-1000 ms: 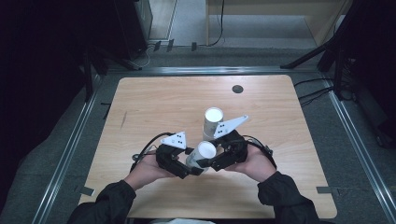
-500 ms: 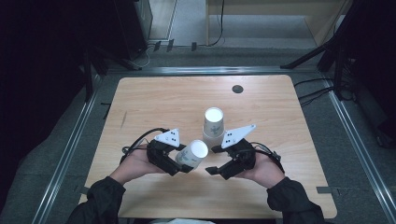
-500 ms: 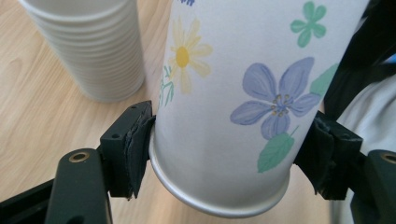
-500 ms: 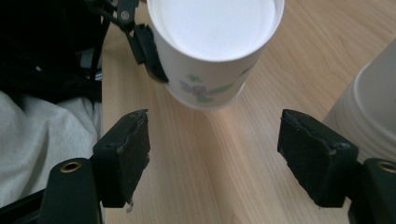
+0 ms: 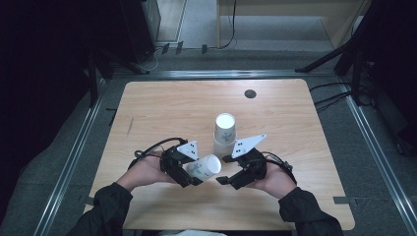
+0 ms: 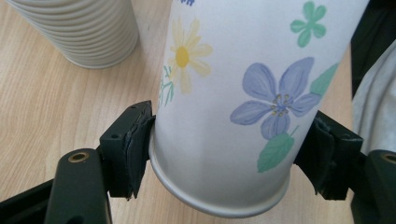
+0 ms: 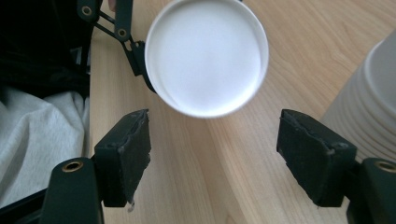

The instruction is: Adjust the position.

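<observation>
Now that the right gripper (image 5: 227, 169) has let go and drawn back with jaws wide, the flowered cup (image 5: 202, 166) lies sideways above the table (image 5: 162, 105), clamped by the left gripper (image 5: 189, 172) beside the stack of cups (image 5: 224, 130), seemingly separated.

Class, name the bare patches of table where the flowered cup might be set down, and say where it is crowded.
Free: the left of the table, and the right beyond the cup stack. Crowded: front centre, where left gripper, flowered cup and right gripper meet.

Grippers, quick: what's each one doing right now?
Left gripper: shut on the floral paper cup.
Right gripper: open, holding nothing.
</observation>
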The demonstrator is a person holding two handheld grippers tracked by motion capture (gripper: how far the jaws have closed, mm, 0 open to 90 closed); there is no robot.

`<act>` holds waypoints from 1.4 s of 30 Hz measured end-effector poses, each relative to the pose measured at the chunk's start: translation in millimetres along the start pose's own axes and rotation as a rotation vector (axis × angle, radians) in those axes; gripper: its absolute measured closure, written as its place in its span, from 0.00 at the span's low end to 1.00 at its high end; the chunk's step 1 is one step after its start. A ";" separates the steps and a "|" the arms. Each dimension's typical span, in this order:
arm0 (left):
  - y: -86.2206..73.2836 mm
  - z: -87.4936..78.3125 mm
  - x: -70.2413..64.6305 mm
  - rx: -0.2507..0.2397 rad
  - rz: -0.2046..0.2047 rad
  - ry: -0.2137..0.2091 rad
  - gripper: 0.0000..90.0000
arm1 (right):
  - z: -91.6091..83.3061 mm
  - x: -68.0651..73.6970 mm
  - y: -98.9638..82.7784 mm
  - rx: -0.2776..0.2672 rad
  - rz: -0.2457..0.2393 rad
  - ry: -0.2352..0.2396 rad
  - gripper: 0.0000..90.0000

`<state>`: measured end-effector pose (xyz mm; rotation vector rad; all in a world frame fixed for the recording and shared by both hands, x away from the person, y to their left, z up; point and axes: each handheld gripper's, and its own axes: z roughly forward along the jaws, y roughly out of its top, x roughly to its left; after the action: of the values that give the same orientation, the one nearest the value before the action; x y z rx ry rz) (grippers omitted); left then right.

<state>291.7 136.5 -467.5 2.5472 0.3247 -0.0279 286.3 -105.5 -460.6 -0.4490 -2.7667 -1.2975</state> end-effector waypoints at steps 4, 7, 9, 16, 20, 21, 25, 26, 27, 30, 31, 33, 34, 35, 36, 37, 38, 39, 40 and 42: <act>1.8 8.8 0.4 0.042 0.005 -0.015 0.29 | 6.1 1.2 -0.4 0.013 -0.017 0.010 0.29; 3.0 12.6 -0.6 0.058 0.004 -0.026 0.29 | 10.7 1.7 -0.3 0.018 -0.030 0.018 0.29; 4.8 18.3 -2.6 0.084 0.023 -0.031 0.29 | 13.0 1.7 0.0 0.026 -0.038 0.019 0.29; 7.8 26.3 -5.2 0.112 0.034 -0.041 0.29 | 19.8 3.2 1.5 0.034 -0.064 0.045 0.29; 8.7 27.5 -5.5 0.113 0.041 -0.045 0.29 | 24.0 5.3 2.1 0.054 -0.080 0.048 0.32; 8.7 27.3 -5.6 0.112 0.042 -0.047 0.29 | 24.5 5.1 2.0 0.061 -0.084 0.051 0.34; 8.4 27.3 -6.0 0.109 0.037 -0.060 0.28 | 24.3 2.9 1.1 0.083 -0.063 0.055 0.39; 8.9 27.0 -6.0 0.106 0.042 -0.053 0.27 | 23.8 2.8 1.1 0.084 -0.058 0.055 0.39; 9.0 26.7 -6.3 0.101 0.045 -0.047 0.26 | 23.5 3.2 1.6 0.083 -0.064 0.055 0.39; 9.9 24.1 -6.2 0.075 0.034 -0.042 0.16 | 20.2 3.0 3.5 0.071 -0.065 0.039 0.39; 9.9 24.1 -6.2 0.075 0.034 -0.042 0.14 | 18.8 2.8 3.8 0.067 -0.057 0.037 0.39; 9.8 20.2 -3.9 0.045 0.009 -0.036 0.12 | 14.6 0.3 3.8 0.051 -0.047 0.036 0.39; 9.8 20.2 -3.9 0.045 0.009 -0.036 0.10 | 14.6 0.3 3.8 0.051 -0.047 0.036 0.39; 9.6 17.2 -2.5 0.028 -0.003 -0.028 0.10 | 10.8 -1.3 3.6 0.045 -0.041 0.030 0.39; 9.6 17.2 -2.5 0.028 -0.003 -0.028 0.10 | 8.8 -2.2 3.3 0.036 -0.039 0.028 0.39; 9.4 15.1 -1.5 0.015 -0.005 -0.027 0.10 | 8.8 -2.2 3.3 0.036 -0.039 0.028 0.39; 8.5 13.0 -1.0 -0.009 -0.017 -0.028 0.10 | 6.8 -2.9 2.9 0.029 -0.036 0.026 0.39; 7.1 8.9 1.1 -0.046 -0.039 -0.041 0.10 | 2.8 -4.1 2.2 0.017 -0.030 0.024 0.39; 6.3 6.5 1.3 -0.064 -0.045 -0.032 0.10 | 1.0 -5.0 1.9 0.012 -0.029 0.024 0.39; 4.9 3.0 1.9 -0.087 -0.051 -0.023 0.10 | -1.9 -5.9 1.3 0.003 -0.030 0.027 0.39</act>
<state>294.9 131.3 -467.5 2.4507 0.3740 -0.0616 292.2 -107.6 -459.4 -0.3881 -2.7633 -1.2948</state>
